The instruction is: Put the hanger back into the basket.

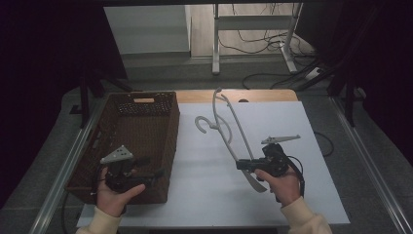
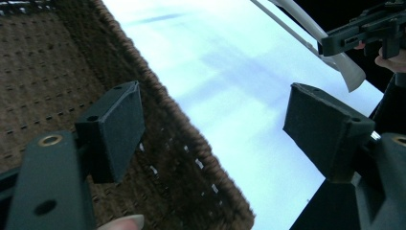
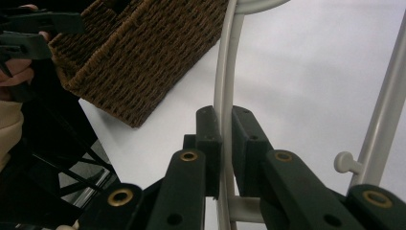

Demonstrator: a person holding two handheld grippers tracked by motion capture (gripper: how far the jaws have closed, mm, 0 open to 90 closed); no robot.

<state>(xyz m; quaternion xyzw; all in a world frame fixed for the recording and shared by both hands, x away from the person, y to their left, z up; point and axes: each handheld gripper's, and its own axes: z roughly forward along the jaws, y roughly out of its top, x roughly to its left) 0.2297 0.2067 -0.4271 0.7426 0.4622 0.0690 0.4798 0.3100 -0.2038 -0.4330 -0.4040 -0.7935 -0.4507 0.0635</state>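
Hanger (image 1: 229,127) up off the white surface (image 1: 292,195), that's the story here: a pale plastic clothes hanger, tilted, its hook (image 1: 208,124) toward the far left and one arm running down to the right tool (image 1: 246,165). In the right gripper view that tool's jaws are pressed tight on one thin bar of the hanger (image 3: 225,86), pads flat on either side, with a second bar and a small peg off to the right. The person's right hand (image 1: 280,183) holds it near the right-hand side of the surface.

Over on the left, the left tool (image 1: 153,168) hangs above the near right corner of the brown wicker basket (image 1: 146,117), carried by the left hand (image 1: 114,195). Its jaws stand wide apart, as the left gripper view shows, nothing between them, the basket's woven rim (image 2: 191,143) running beneath. The basket sits at the left edge of the surface, just beside the hanger's hook end.
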